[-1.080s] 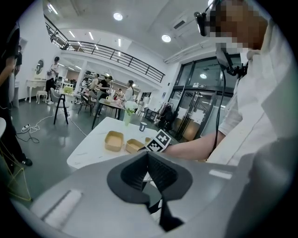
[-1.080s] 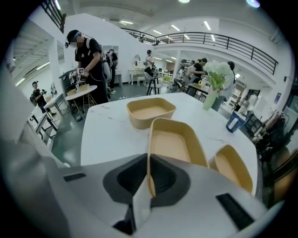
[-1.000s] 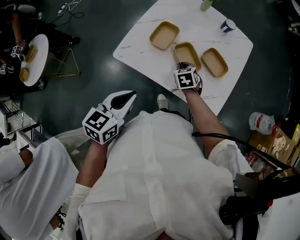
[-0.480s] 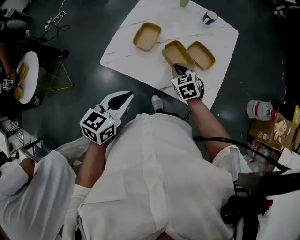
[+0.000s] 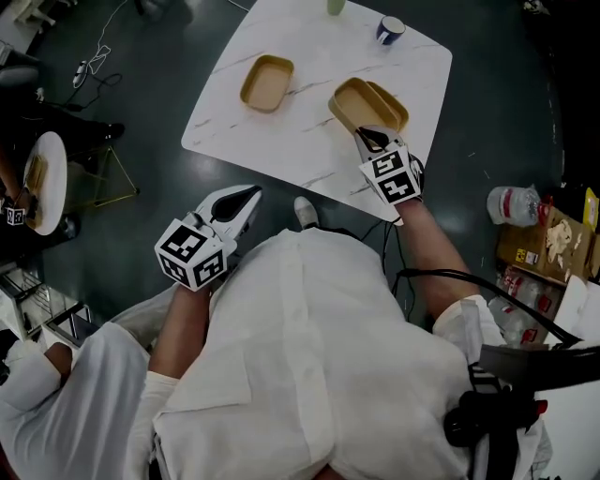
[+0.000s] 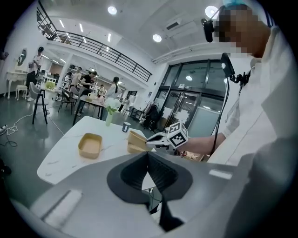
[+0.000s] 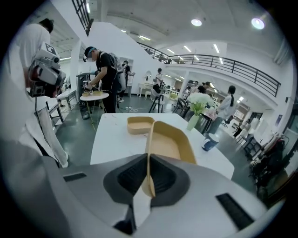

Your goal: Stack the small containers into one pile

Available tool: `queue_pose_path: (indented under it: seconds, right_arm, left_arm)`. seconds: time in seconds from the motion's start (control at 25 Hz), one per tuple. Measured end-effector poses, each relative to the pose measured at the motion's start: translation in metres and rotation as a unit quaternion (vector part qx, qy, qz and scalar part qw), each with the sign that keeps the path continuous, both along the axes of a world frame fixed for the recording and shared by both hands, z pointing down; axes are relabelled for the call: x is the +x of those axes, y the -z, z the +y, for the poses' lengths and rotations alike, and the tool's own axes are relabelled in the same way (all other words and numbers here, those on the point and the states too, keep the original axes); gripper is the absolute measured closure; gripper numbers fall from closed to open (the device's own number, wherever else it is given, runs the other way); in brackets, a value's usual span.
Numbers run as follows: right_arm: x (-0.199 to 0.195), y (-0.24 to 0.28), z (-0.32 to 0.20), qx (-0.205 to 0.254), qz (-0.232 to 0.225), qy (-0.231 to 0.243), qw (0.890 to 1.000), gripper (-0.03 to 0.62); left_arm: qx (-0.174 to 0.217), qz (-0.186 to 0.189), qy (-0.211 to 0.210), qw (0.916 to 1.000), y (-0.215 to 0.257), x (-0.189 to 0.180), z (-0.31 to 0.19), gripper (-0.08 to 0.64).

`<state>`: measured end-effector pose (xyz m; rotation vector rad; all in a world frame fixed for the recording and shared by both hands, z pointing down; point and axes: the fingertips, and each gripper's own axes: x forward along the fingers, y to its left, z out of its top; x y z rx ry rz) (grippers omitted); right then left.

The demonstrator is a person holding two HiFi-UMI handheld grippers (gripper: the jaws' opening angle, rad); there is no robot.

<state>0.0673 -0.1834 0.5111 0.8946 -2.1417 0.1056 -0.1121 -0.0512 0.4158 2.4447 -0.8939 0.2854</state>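
Three shallow tan containers are on or over the white marble table [image 5: 309, 141]. My right gripper [image 5: 367, 137] is shut on the near rim of one container [image 5: 354, 101], holding it tilted and overlapping a second container [image 5: 394, 101] at the right. In the right gripper view the thin rim is pinched between the jaws [image 7: 148, 179], and the held container [image 7: 170, 142] stretches away from them. The third container [image 5: 266, 82] lies alone to the left. My left gripper [image 5: 240, 201] hangs off the table over the dark floor, shut and empty [image 6: 148, 157].
A blue cup [image 5: 390, 29] and a green vase [image 5: 336, 7] stand at the table's far edge. A plastic bottle [image 5: 509, 202] and boxes lie on the floor to the right. A round side table [image 5: 42, 178] stands at far left.
The right gripper has carried the middle container up and to the right, so it now overlaps the right-hand container. The left gripper has stayed put.
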Motion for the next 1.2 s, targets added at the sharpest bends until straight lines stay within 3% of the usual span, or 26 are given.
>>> queue_pose_path:
  seconds: [0.64, 1.2]
  right_arm:
    - [0.072, -0.027, -0.042, 0.011, 0.07, 0.033, 0.997, 0.575]
    - [0.071, -0.075, -0.051, -0.014, 0.081, 0.051, 0.995, 0.575]
  left_arm:
    - [0.001, -0.007, 0.009, 0.9999, -0.003, 0.02, -0.028, 0.552]
    - [-0.004, -0.02, 0.023, 0.9995, -0.006, 0.029, -0.045, 0.553]
